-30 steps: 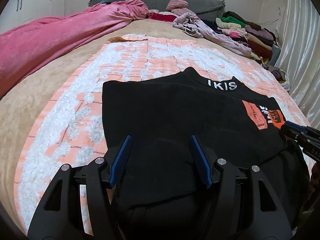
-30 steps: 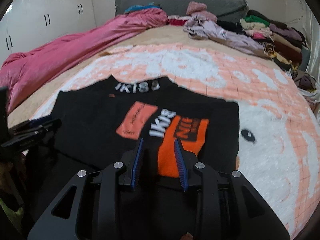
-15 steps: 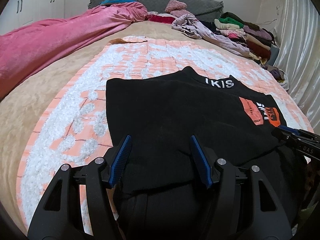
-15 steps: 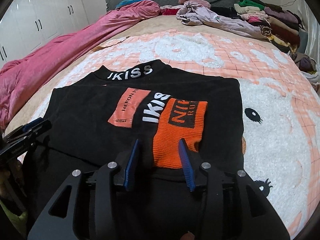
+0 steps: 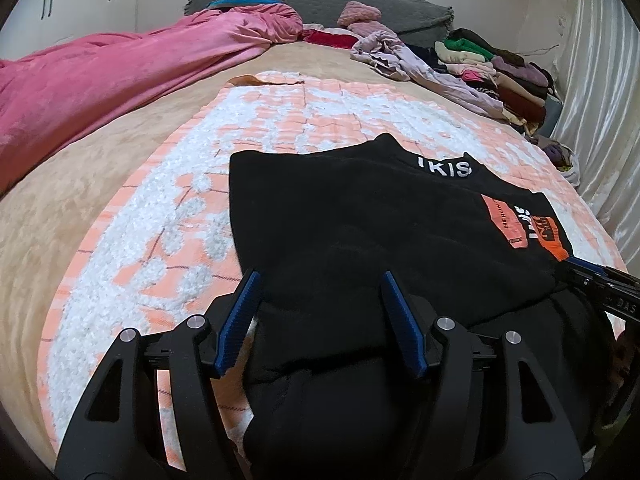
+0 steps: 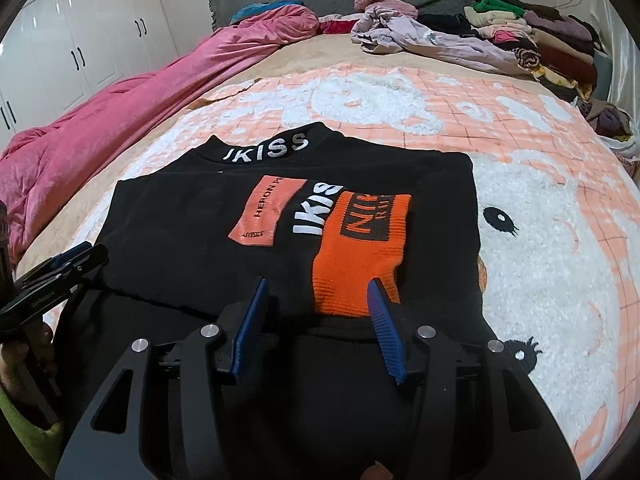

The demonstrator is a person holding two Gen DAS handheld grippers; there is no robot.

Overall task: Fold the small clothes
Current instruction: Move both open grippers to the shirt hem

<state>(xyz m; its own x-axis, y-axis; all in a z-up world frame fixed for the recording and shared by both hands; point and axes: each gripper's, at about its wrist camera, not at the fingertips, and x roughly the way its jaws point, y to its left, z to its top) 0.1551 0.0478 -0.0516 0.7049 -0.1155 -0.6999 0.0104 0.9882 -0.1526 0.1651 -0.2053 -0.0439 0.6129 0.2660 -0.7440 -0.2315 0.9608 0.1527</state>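
My left claw [image 5: 318,308] is spread wide, blue pads either side of a raised hump of black cloth, nothing pinched. My right claw [image 6: 318,316] is also wide, its right pad [image 6: 384,328] over the lower edge of the orange knit cuff [image 6: 360,256], left pad over plain black fabric; can't tell if either pad touches the cloth.

Black sweater [image 6: 192,232] lies on the pink-and-white blanket [image 6: 540,240], near the blanket's front edge, collar lettered "IKISS" [image 6: 266,150] pointing toward the headboard. A sleeve is folded across the chest, so the orange cuff sits beside the salmon patch [image 6: 266,210]. The bottom portion bunches up under both claws and looks doubled over.

In the left wrist view the sweater [image 5: 360,232] fills the near-right part of the blanket [image 5: 160,240], with my right claw's tips [image 5: 592,276] at its right edge.

Pink duvet [image 5: 100,80] along the bed's left side. Pile of loose and folded clothes [image 6: 520,36] at the far right corner. White wardrobe [image 6: 80,48] on the left.
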